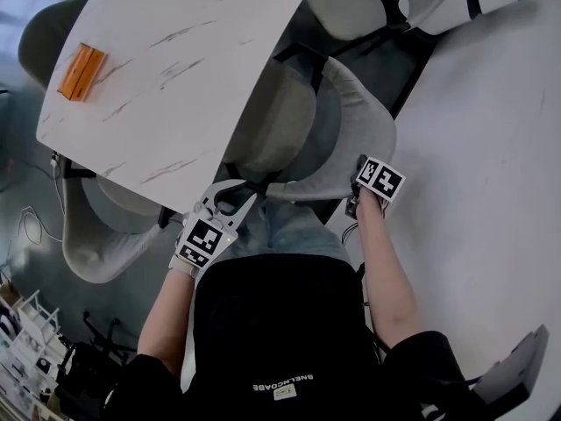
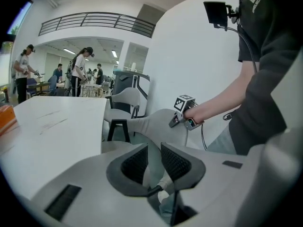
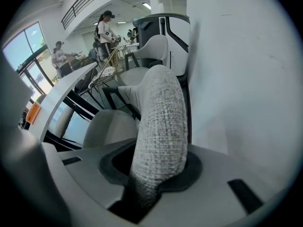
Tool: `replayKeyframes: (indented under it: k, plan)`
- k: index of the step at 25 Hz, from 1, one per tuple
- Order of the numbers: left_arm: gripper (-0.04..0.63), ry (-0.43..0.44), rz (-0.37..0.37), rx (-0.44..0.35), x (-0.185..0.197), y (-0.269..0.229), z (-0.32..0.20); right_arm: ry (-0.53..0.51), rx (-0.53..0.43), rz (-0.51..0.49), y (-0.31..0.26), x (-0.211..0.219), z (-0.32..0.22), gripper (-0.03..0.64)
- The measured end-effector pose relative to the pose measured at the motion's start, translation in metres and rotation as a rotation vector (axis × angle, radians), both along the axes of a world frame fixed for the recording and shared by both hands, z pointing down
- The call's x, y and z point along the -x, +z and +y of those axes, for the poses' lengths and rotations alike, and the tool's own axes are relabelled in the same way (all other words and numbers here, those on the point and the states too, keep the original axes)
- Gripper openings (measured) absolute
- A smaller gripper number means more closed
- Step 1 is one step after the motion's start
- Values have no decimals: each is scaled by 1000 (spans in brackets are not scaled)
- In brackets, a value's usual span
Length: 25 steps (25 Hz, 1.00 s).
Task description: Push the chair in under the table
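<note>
A grey fabric chair point(image 1: 351, 121) stands at the white marble table's point(image 1: 175, 77) near right side, its seat point(image 1: 280, 117) partly under the top. In the head view my right gripper point(image 1: 356, 185) is shut on the right part of the curved backrest; in the right gripper view the woven backrest point(image 3: 158, 117) fills the space between the jaws of my right gripper point(image 3: 158, 167). My left gripper point(image 1: 235, 191) sits at the backrest's left end by the table's edge. In the left gripper view the grey fabric point(image 2: 156, 126) lies between the pads of my left gripper point(image 2: 154, 162) and touches both.
An orange block point(image 1: 81, 71) lies on the table's far left. More grey chairs stand at the near left point(image 1: 105, 226), far left point(image 1: 48, 33) and the far side point(image 1: 351, 3). A white wall point(image 1: 491, 147) runs close along the right. People point(image 2: 78, 72) stand far behind.
</note>
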<state>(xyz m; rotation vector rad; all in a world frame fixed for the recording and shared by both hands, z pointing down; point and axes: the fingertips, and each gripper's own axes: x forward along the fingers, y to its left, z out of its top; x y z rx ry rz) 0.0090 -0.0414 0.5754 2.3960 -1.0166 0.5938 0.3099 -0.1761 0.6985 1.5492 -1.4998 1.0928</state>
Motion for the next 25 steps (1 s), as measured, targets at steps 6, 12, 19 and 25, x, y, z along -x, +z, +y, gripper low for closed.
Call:
replayKeyframes:
  k: [6,12,19,25]
  plan:
    - [91,-37,8,7,19,1,5,47,-1,14,-2,2,0,126]
    - [89,-57,35,-5,28,-10,5,61,2,31,0,-3,1,127]
    - [83,-65,49,-14,43,-18,4,43,-6,52,4,-7,1,183]
    - [83,-78,73,-38,55,-37,2,34,-57,106,-15,-8,16,261]
